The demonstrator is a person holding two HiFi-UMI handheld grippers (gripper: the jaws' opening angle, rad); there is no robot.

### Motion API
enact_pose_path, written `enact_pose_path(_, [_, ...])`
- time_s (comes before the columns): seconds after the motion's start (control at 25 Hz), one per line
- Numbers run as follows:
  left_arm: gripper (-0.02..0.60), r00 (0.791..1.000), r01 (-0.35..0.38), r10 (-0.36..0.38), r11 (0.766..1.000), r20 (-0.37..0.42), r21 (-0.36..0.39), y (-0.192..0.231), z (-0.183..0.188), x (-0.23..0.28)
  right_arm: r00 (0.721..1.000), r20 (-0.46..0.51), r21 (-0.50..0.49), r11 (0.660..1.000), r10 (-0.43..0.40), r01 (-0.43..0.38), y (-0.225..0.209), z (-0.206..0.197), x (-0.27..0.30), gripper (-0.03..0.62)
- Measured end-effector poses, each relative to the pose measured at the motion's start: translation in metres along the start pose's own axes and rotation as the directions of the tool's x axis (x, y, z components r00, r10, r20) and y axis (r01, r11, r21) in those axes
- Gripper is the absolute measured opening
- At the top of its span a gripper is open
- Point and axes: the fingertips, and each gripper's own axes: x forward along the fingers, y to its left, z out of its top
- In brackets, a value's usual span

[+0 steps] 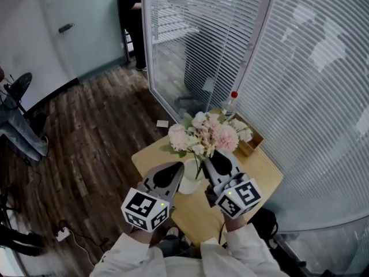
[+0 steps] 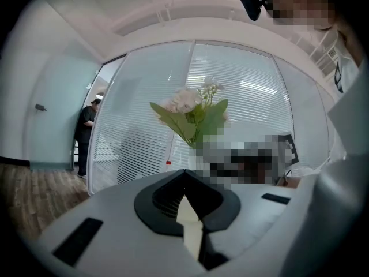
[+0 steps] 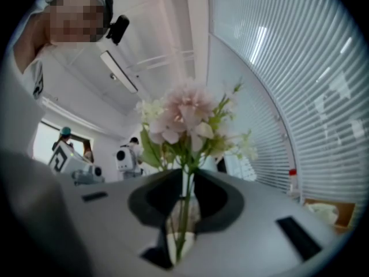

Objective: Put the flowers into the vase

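A bunch of pink and white flowers (image 1: pixel 206 134) stands over a white vase (image 1: pixel 191 182) on a small wooden table (image 1: pixel 260 171). My right gripper (image 1: pixel 214 156) is shut on the green stems (image 3: pixel 183 212), just below the blooms (image 3: pixel 183 111), and comes in from the vase's right. My left gripper (image 1: pixel 180 171) meets the vase's rim from the left. In the left gripper view its jaws (image 2: pixel 185 192) stand nearly together with the cream-white vase wall (image 2: pixel 188 223) pinched between them. The stems' lower ends are hidden behind the grippers.
A clear bottle with a red cap (image 1: pixel 230 104) and an open wooden box (image 1: pixel 249 139) stand at the table's back right, against the glass wall with blinds (image 1: pixel 311 68). On the dark wood floor lie a paper scrap (image 1: pixel 162 123) and a power strip (image 1: pixel 61 234). A person (image 1: pixel 132 16) stands far back.
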Motion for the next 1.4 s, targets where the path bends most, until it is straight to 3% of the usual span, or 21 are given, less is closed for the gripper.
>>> enact_pose_path(0.84, [0.009, 0.996, 0.012, -0.017, 0.998, -0.087, -0.059, -0.016, -0.042, -0.013, 0.98, -0.193, 0.005, 0.999, -0.048, 0.05, 0.012, -0.062, -0.028, 0.064])
enact_pose_path(1.4, [0.009, 0.995, 0.013, -0.02, 0.998, -0.098, -0.068, -0.021, -0.05, -0.017, 0.973, -0.211, 0.005, 0.996, -0.091, 0.094, 0.007, -0.068, -0.04, 0.066])
